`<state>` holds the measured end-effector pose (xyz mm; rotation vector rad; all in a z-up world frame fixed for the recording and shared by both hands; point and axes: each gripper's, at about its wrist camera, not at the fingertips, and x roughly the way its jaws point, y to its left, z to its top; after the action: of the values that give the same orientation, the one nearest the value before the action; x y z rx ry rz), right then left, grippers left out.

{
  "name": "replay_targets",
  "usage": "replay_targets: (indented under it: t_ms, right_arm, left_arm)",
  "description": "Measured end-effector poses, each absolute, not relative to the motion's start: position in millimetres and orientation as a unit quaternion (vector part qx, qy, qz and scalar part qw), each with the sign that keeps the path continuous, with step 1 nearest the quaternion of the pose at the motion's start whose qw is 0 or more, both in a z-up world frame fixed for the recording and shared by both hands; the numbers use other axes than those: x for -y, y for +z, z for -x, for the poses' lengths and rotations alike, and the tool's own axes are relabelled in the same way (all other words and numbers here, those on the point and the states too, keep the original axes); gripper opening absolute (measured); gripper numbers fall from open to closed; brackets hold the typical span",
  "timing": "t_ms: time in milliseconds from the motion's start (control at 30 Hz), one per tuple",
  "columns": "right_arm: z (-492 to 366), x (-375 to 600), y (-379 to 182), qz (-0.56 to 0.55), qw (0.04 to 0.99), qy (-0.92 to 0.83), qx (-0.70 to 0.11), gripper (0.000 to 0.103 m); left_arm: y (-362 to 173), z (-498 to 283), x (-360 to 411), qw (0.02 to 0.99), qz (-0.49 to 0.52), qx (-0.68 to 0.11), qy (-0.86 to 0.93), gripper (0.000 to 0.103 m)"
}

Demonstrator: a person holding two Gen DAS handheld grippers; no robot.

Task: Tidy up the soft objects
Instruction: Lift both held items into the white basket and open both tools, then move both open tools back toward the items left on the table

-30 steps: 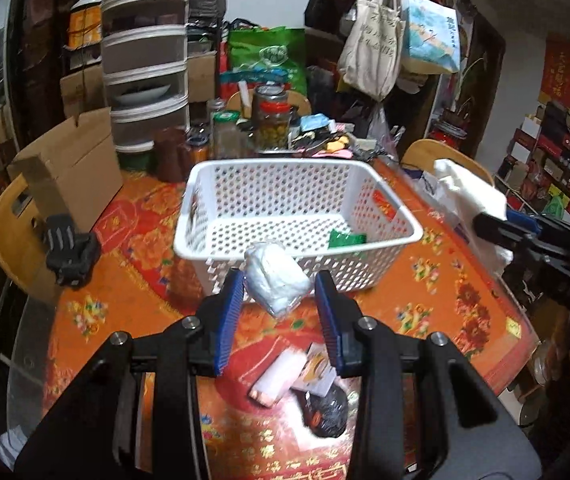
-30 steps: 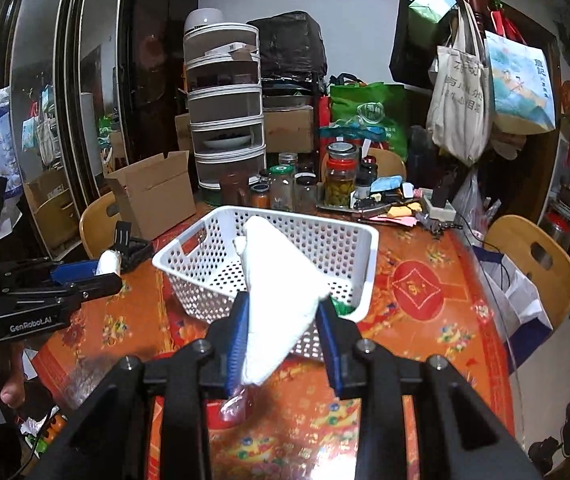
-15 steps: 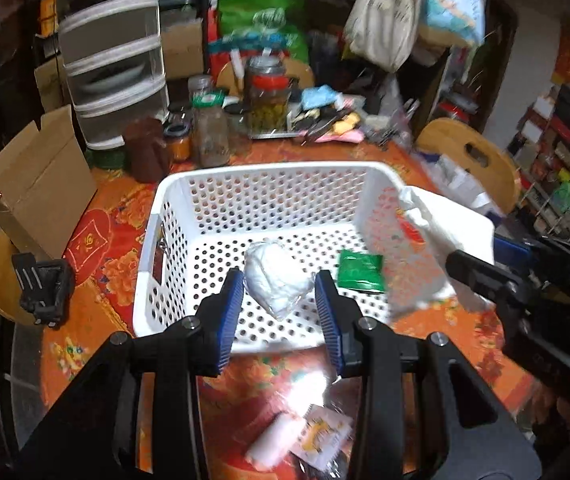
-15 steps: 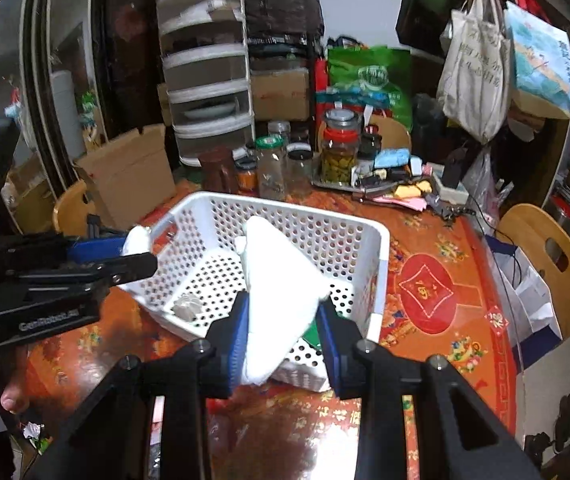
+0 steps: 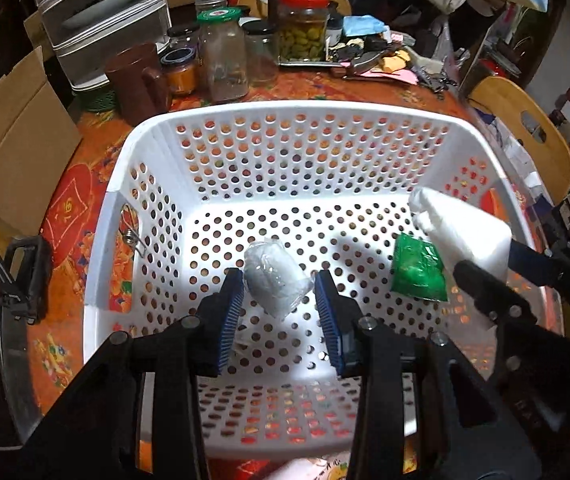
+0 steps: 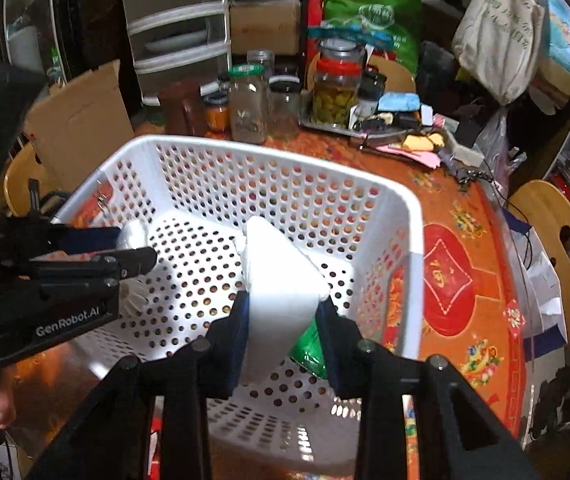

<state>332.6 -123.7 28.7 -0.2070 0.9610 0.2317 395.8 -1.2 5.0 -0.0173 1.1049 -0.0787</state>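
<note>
Both grippers sit over the white perforated basket [image 5: 285, 120] on the orange patterned tablecloth [image 6: 465, 240].

Left gripper [image 5: 279, 292]: blue pads either side of a clear-wrapped white bundle [image 5: 275, 280]. Pads look close to it, but a sliver of gap shows on each side, so I can't tell if it's pinched or just bracketed. Whether the bundle touches the basket floor is also unclear from this angle. From the right wrist view only the bundle's tip shows past the left gripper's fingers.

Right gripper [image 6: 283, 312]: fingers narrowed onto a folded white soft pack [image 6: 277, 280], pads pressed against both its sides, pack raised above the basket floor. Lower end of the pack is hidden between the fingers.

Green packet [image 5: 419, 268] lies flat on the basket floor at the right side; in the right wrist view it's mostly hidden behind the pack and right finger.

Beyond the basket: glass jars [image 5: 223, 60], cardboard box [image 5: 9, 148], wooden chair [image 6: 557, 248]. Items below the basket's near rim are cut off by the gripper bodies, unreadable.
</note>
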Motion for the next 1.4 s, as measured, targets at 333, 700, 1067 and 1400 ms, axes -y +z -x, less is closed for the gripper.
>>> replay_targets:
  t_ms: [333,700,1067,1400]
  right_arm:
    - [-341.6,116.9,14.6,0.099,0.874,0.122,-0.46,0.038]
    - [-335.7,125.6,22.8,0.076,0.887,0.128,-0.437,0.082]
    - [-316.1,138.4,38.8,0.054,0.899,0.135,-0.412,0.101]
    - [-257.2,159.1,66.7,0.035,0.913,0.143,-0.38,0.103]
  left_arm:
    - [-4.6,-396.7,-1.8,0.855,0.009,-0.517,-0.032,0.035]
    - [0.7,-386.6,-6.7,0.869,0.003,-0.494,-0.025,0.051]
    - [19.0,-366.6,-4.9,0.888,-0.012,-0.459,-0.017,0.093]
    - [41.2,-294.7,-15.6,0.901,-0.049,-0.431,0.001,0.103]
